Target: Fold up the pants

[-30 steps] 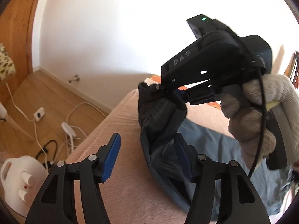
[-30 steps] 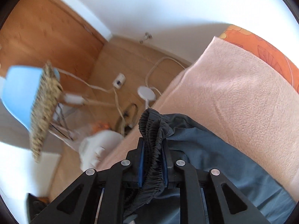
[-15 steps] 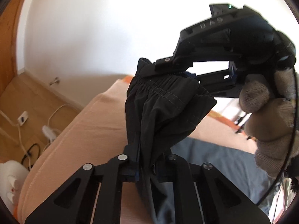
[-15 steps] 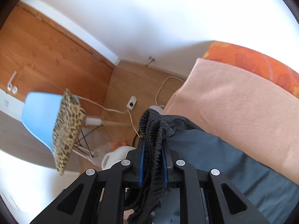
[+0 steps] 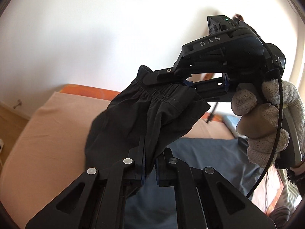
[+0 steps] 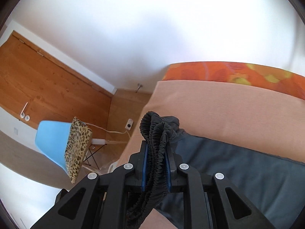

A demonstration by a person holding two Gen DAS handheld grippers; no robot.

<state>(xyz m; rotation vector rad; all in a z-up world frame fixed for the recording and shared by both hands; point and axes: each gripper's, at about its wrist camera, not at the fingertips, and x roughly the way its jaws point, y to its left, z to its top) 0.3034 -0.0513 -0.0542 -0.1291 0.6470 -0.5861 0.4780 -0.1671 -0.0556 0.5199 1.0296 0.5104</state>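
Both grippers clamp the pants (image 5: 152,114) waistband above the bed (image 5: 47,133): left gripper (image 5: 149,168) fingers pinching fabric, right gripper (image 6: 156,164) likewise.

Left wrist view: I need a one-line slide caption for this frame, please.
Both grippers, left and right, clamp the dark pants at the waistband, lifting them above the peach-covered bed.

"DAS" on right hand-held gripper (image 5: 172,81) body.
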